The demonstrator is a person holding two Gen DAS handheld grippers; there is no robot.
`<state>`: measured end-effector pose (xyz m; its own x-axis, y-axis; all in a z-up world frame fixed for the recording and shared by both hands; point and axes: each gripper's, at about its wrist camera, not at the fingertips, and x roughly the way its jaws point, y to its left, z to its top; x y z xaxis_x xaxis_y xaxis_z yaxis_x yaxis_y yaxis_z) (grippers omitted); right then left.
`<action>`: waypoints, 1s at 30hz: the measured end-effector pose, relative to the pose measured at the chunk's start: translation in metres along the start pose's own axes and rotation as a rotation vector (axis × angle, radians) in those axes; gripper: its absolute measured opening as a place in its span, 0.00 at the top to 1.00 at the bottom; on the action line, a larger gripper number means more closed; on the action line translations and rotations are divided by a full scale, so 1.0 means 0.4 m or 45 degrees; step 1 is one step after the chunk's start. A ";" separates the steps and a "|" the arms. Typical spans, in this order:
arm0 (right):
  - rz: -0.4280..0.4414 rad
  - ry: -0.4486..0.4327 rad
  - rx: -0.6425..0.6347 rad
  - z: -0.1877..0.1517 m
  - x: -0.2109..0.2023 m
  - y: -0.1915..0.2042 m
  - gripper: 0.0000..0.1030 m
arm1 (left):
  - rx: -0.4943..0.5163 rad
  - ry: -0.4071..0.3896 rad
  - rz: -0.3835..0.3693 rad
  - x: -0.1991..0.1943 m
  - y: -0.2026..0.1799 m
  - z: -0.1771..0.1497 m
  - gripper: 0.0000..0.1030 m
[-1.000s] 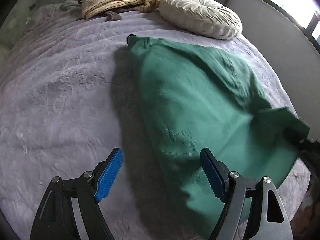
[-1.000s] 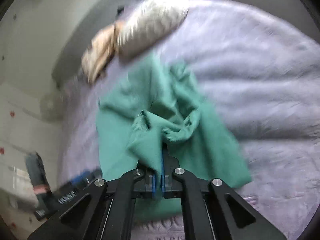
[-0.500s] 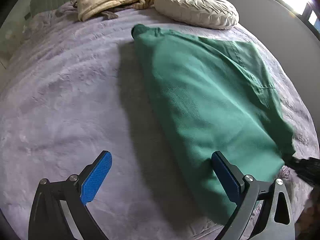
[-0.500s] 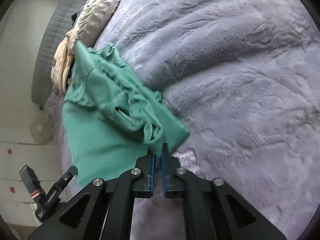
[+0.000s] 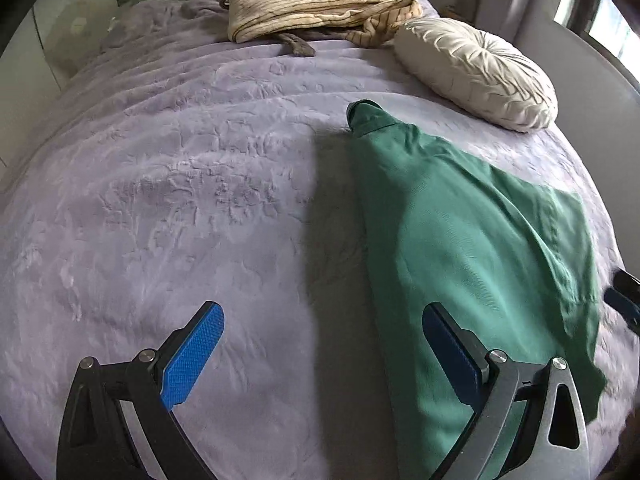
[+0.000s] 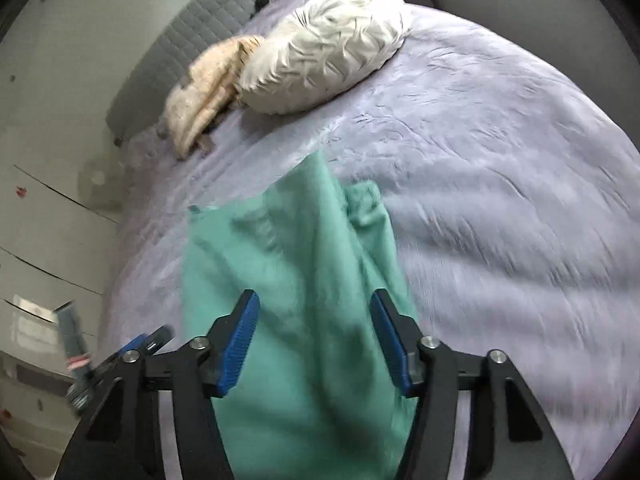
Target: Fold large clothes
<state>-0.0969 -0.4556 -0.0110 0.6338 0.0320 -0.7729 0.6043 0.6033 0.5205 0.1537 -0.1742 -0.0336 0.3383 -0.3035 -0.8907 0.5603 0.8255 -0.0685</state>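
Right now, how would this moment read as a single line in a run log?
step: release after fold | left tool: open, empty | right tool: jaws just opened, off green garment | garment: lying on purple blanket

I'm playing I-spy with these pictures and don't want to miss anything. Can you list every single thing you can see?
green garment: one, green, lying on the bed, in front of both grippers.
bedspread: one, pale purple, fuzzy, covering the whole bed.
round cushion: one, cream, pleated, near the head of the bed.
knitted throw: one, beige, bunched up beside the cushion.
headboard: one, grey, quilted, behind the throw.
cabinet: white, beside the bed.
left gripper: one, black with blue fingers, wide open, above the garment's edge, holding nothing.
right gripper: one, black with blue fingers, its jaws have just been opening, the garment below them, not pinched.
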 end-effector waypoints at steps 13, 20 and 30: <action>-0.156 0.180 -0.032 0.058 0.193 -0.101 0.91 | -0.018 0.076 -0.067 0.081 -0.071 -0.010 0.03; -0.069 0.131 -0.073 0.040 0.066 -0.060 0.90 | 0.072 0.056 -0.098 -0.034 -0.062 -0.047 0.03; 0.037 0.241 -0.240 -0.165 -0.071 -0.008 0.90 | 0.138 0.202 -0.157 -0.060 -0.075 -0.234 0.03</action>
<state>-0.1486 -0.4057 -0.0148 0.5373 0.1889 -0.8219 0.4753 0.7372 0.4802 0.0580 -0.1469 -0.0521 0.1435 -0.3133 -0.9388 0.6708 0.7282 -0.1405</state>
